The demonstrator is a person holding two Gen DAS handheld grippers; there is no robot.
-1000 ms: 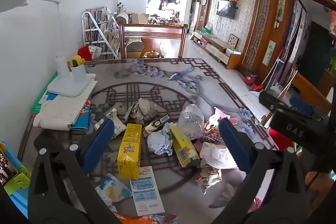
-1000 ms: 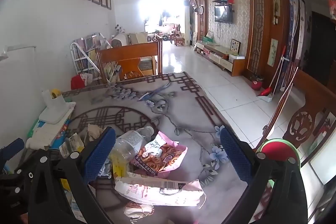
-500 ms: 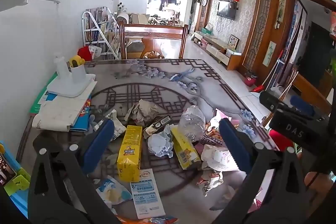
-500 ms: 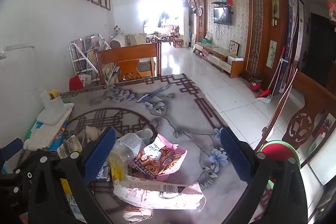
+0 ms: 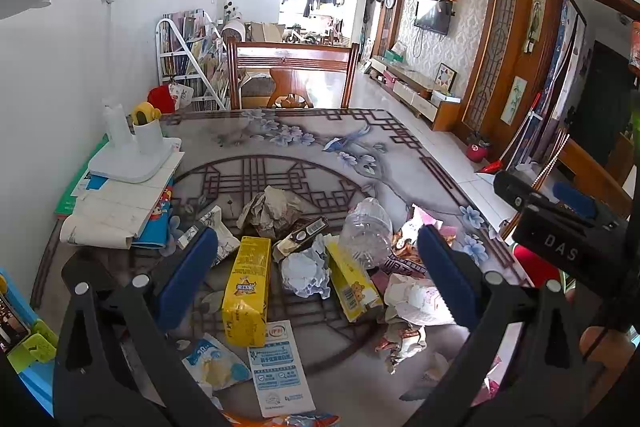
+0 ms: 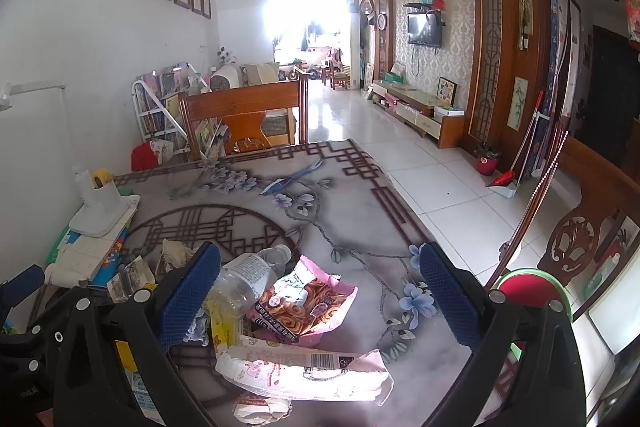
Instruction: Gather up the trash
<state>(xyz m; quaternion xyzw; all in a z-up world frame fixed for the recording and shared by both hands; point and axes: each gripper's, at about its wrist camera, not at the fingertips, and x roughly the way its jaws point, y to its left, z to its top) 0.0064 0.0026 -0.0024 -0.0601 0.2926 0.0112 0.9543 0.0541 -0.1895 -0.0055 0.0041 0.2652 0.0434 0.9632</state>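
The bench (image 5: 280,147), with its flower-and-lattice top, carries a heap of trash at the near end. A stack of papers and books (image 5: 116,207) lies along its left edge by the wall. Both grippers hover above the heap: the left gripper (image 5: 316,267) is spread wide with nothing between its blue pads, and the right gripper (image 6: 320,291) is just as wide and empty. In the pile, a clear plastic bottle (image 6: 244,279) lies on its side touching a pink snack bag (image 6: 308,307); a yellow carton (image 5: 246,287) lies beside a crumpled white paper ball (image 5: 306,273). Behind them sits what looks like wadded brown paper (image 5: 272,207).
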